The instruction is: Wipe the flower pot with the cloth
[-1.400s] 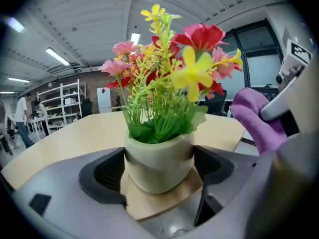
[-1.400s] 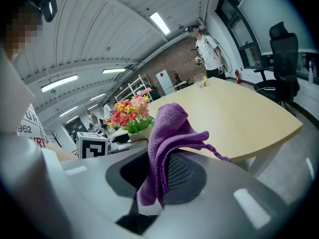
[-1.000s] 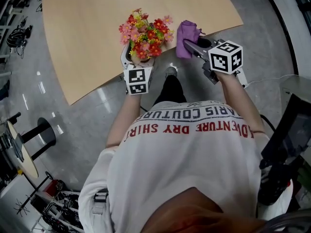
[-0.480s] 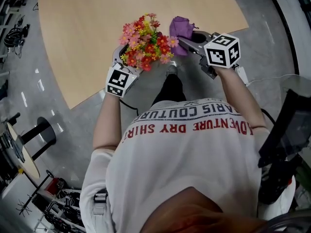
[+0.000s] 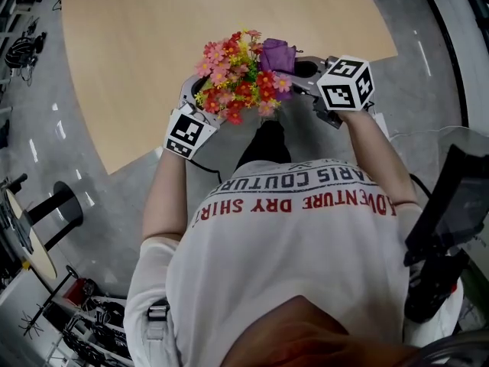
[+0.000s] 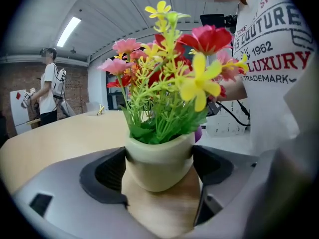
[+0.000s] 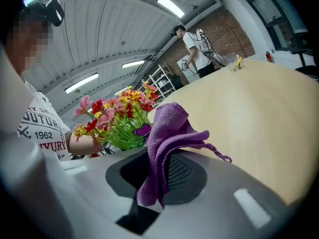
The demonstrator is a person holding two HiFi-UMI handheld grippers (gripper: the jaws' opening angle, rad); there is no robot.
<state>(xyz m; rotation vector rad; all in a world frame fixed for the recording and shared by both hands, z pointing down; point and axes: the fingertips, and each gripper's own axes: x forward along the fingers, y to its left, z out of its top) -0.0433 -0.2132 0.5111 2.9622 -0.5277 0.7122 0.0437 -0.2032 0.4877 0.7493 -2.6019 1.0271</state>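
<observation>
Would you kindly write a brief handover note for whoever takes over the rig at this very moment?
Left gripper: shut on the flower pot, held at the table's near edge, flowers on top.
Right gripper: shut on the purple cloth, close beside the flowers.
Done: pot and cloth both gripped, side by side.
To do: press the cloth on the pot's wall and wipe around it; no contact shows yet.

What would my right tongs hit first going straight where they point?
Likely the flowers, close beside the cloth in the right tongs; depth is unclear, so they might slip past toward the table.
</observation>
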